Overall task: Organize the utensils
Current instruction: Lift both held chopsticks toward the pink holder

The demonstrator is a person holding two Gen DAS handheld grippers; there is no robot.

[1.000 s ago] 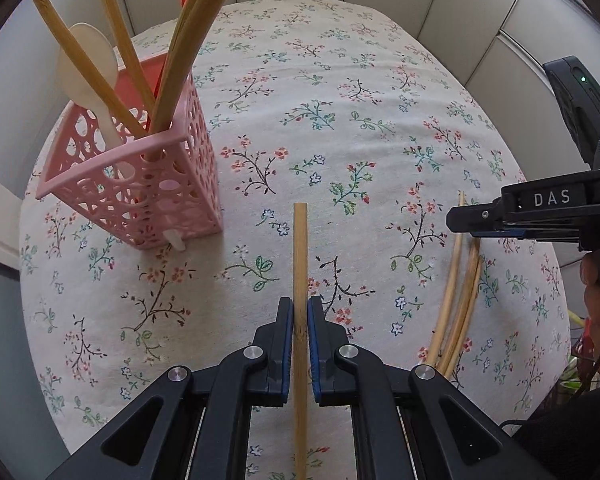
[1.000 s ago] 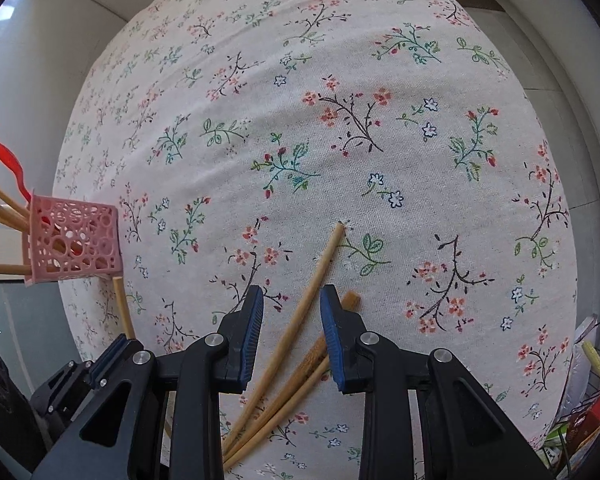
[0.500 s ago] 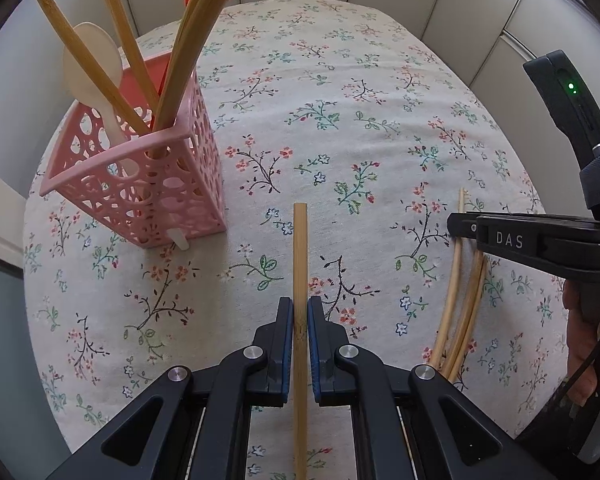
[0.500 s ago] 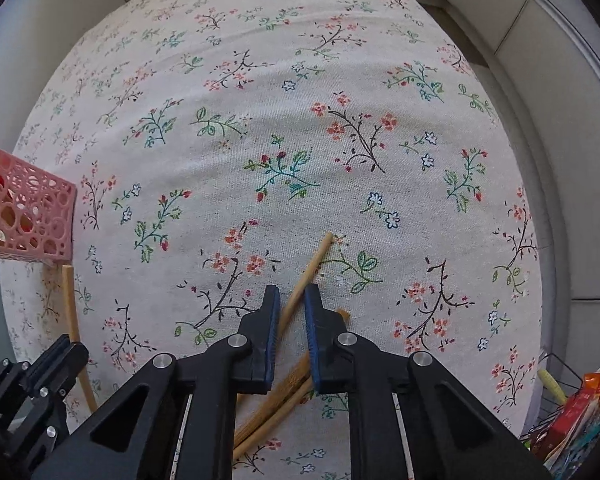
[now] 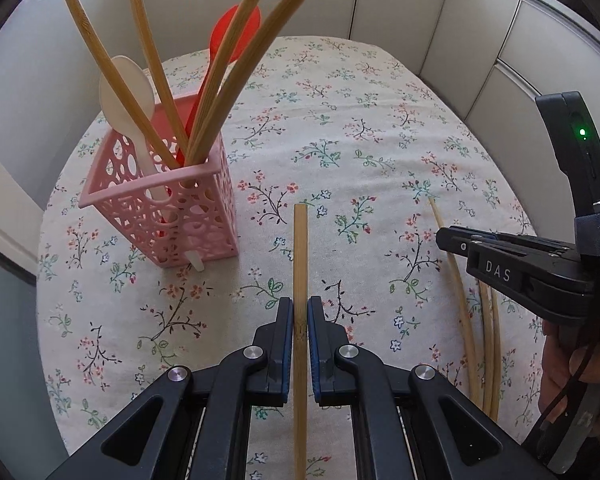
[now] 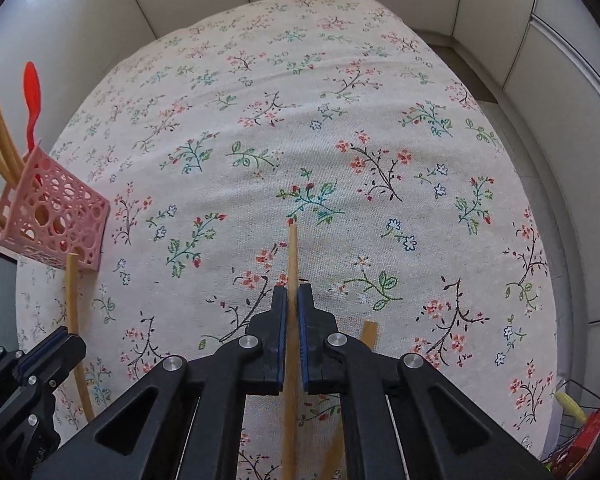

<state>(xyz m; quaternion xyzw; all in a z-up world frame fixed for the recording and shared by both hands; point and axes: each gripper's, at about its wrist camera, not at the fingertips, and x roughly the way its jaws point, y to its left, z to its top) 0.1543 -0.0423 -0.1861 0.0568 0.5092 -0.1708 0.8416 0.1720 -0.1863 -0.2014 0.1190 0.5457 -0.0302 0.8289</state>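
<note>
Chopsticks occupy both of your tools. Your left gripper (image 5: 300, 312) is clamped on a bamboo chopstick (image 5: 301, 248), whose free tip points forward, just right of the pink basket (image 5: 168, 216). Your right gripper (image 6: 293, 304) is clamped on a thinner chopstick (image 6: 293, 256), well to the right of the basket (image 6: 56, 216).

The basket stands on the floral tablecloth (image 5: 340, 128) and already contains four chopsticks (image 5: 112, 80), a white spoon (image 5: 128, 92) and a red spoon (image 5: 236, 32). A white handle end protrudes through the basket's bottom edge. Loose chopsticks (image 5: 484, 336) lie on the cloth far right of the basket, below the right tool.

Risks from this position:

- The basket is light and perforated. A tip that strikes its wall or rim is likely to push or topple it and spill the contents.
- The leaning chopsticks fan out above the opening. Contact during insertion could lever them out.
- Each chopstick is held near mid-length between narrow pads. It may pivot in the grip if the tip catches a hole.
- Both tools converging on the basket together could collide. Insert one at a time.
</note>
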